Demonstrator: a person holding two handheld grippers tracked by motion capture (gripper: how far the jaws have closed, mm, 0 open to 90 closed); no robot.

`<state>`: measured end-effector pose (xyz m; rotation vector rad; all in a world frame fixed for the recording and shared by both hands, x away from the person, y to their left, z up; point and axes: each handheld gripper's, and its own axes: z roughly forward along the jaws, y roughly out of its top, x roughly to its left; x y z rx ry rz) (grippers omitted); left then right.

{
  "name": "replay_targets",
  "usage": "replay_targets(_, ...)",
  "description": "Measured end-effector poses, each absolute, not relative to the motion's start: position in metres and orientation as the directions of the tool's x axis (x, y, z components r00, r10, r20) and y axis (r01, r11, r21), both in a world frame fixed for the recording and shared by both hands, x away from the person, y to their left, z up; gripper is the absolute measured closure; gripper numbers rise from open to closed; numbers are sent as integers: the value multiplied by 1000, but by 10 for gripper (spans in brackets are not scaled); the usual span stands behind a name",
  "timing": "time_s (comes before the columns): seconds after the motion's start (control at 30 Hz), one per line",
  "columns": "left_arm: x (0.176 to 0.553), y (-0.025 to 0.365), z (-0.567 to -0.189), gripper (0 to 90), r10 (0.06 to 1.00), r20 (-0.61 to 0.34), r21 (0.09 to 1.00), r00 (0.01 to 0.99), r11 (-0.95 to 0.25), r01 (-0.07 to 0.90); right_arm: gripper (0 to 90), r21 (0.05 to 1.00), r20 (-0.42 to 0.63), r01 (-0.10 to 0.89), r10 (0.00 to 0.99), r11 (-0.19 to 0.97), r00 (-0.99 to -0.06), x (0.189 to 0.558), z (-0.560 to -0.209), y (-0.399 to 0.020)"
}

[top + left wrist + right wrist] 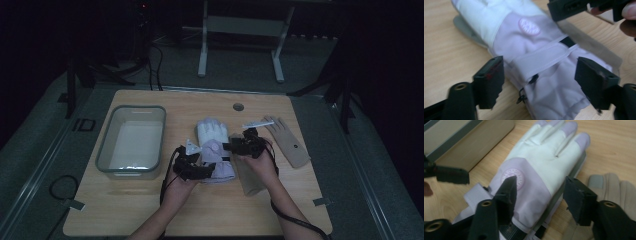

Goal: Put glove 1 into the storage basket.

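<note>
A padded white and lilac glove (212,145) lies flat in the middle of the wooden table, fingers pointing away, on a grey layer (572,173) that shows along its edge. My left gripper (207,170) comes at the strapped cuff (549,75) from the near side. Its jaws stand apart on either side of the cuff, and I see no pad pressing on it. My right gripper (230,146) hovers over the glove's right edge (541,192) near the round badge (520,176), with a wide gap between its jaws. Nothing is held.
A clear plastic bin (106,142) stands left of the glove, close to it (474,140). One beige glove (292,145) lies to the right (609,185), and another beige piece (250,182) lies under my right hand. The table has a small round hole (238,106) at the back.
</note>
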<state>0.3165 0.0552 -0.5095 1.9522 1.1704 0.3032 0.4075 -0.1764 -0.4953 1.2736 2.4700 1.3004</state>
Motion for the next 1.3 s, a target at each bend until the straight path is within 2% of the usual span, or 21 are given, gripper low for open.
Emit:
replay_targets(0.27,318,58,-536,291,818,-284,680,499,-195,707,426,630,396,730,699,265,-595,415,-520,-173)
replay_targets(0.37,320,62,-547,400,787,-335,663,519,-195,723,421,573,477,781,674,247,-564,418,-537,-173)
replay_targets(0.43,323,66,-552,401,772,-378,645,512,-177,743,398,547,520,804,658,233,-544,420,-544,-175)
replay_targets(0.53,326,67,-555,400,763,-395,635,512,-176,752,376,526,548,821,650,222,-527,423,-551,-178)
replay_targets(0.63,329,68,-559,406,748,-413,627,519,-180,758,418,522,566,822,628,228,-534,425,-555,-179)
replay_targets(0.73,330,67,-559,425,743,-403,628,535,-200,752,560,511,578,824,611,245,-541,425,-557,-177)
replay_targets(0.8,331,67,-559,456,734,-412,623,540,-206,755,646,528,555,807,611,265,-564,423,-555,-175)
replay_targets(0.9,333,68,-559,530,723,-434,606,538,-208,768,704,578,464,760,647,296,-605,415,-549,-169)
replay_targets(1.07,330,65,-553,676,733,-416,602,539,-222,767,738,631,345,701,689,333,-638,403,-541,-159)
replay_targets(1.3,330,64,-548,730,734,-397,601,551,-245,761,763,641,292,681,708,354,-643,397,-533,-154)
